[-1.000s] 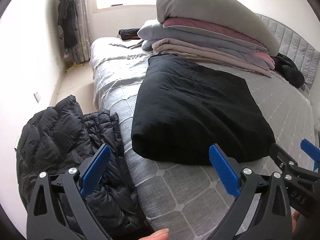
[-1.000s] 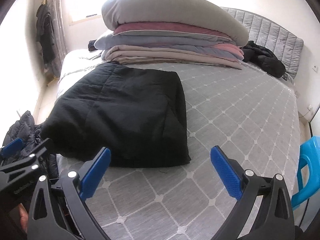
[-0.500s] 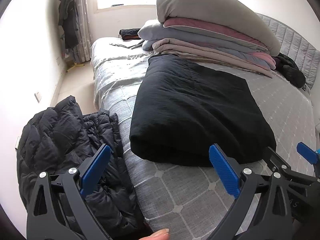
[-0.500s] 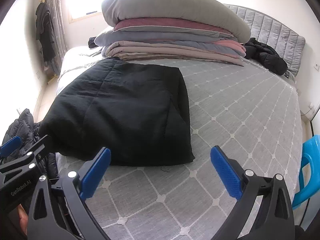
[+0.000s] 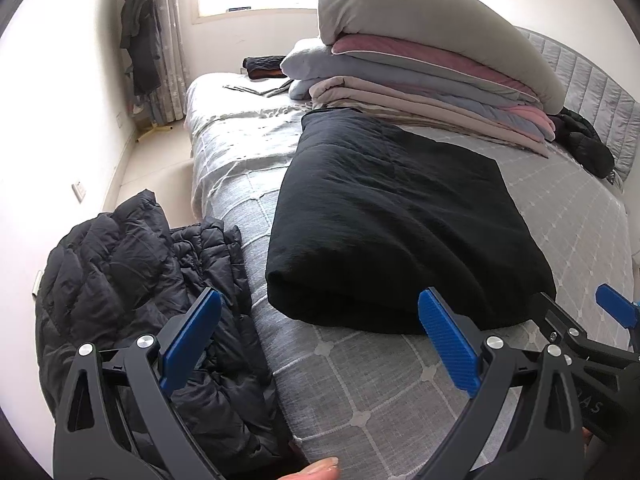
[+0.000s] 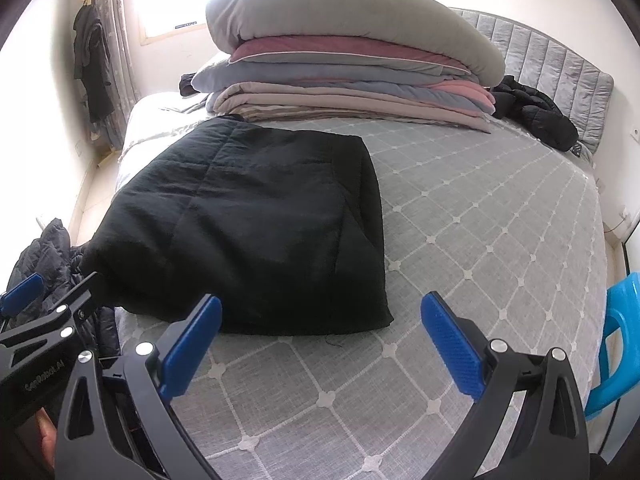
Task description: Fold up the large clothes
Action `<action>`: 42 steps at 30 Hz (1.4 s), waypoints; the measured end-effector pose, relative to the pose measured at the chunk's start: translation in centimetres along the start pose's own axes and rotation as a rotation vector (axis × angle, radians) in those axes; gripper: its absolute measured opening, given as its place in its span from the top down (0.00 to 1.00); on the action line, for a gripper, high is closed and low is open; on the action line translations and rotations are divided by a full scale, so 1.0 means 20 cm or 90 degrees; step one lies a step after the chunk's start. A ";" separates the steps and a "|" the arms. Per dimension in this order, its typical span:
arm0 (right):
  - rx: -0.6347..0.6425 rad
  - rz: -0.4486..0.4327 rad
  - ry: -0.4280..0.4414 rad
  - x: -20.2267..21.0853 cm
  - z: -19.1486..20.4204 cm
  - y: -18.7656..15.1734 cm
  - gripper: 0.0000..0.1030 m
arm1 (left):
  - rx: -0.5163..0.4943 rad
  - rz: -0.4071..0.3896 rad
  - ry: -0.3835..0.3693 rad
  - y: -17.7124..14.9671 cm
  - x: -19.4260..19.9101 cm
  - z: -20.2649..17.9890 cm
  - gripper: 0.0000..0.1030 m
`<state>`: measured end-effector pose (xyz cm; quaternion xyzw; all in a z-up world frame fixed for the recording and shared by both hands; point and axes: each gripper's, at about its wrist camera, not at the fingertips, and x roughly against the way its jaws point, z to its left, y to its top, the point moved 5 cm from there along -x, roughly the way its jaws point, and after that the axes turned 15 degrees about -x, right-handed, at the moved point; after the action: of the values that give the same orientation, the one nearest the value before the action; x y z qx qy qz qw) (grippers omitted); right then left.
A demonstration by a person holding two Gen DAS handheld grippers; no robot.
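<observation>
- Black quilted garment (image 6: pixel 256 224) lies folded into a thick pad on the bed (image 6: pixel 480 240), left half, just short of the stacked bedding (image 6: pixel 348 68).
- Long axis runs from the foot edge toward the stack; rolled fold faces us.
- Looks soft, puffy, light, likely slippery; best taken at the near corners, deep bite.
- Left gripper (image 5: pixel 320 344) and right gripper (image 6: pixel 320 344) both spread wide, holding nothing, above the near bed edge.
- Black puffer jacket (image 5: pixel 132 280) heaped off the bed's left side, probably next.

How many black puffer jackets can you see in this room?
2: one puffer jacket heaped beside the bed's near left edge, another by the headboard. Other dark clothes are too unclear to tell.
</observation>
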<state>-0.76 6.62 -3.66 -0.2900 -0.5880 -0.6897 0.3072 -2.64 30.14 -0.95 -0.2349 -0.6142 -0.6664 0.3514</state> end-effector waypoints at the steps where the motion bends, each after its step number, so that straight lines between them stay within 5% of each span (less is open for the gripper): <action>1: 0.002 0.001 0.000 0.00 0.00 0.00 0.07 | 0.001 0.000 0.000 0.00 0.00 0.00 0.08; 38: -0.006 0.010 -0.022 -0.01 -0.06 0.02 0.07 | -0.060 0.008 0.028 0.01 -0.01 -0.08 0.08; 42: -0.006 0.002 -0.022 0.01 -0.07 0.03 0.07 | -0.046 0.017 0.001 0.01 -0.02 -0.09 0.07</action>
<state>-0.40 5.23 -3.27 -0.3042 -0.5897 -0.6869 0.2965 -2.06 28.46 -1.34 -0.2551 -0.5861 -0.6838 0.3519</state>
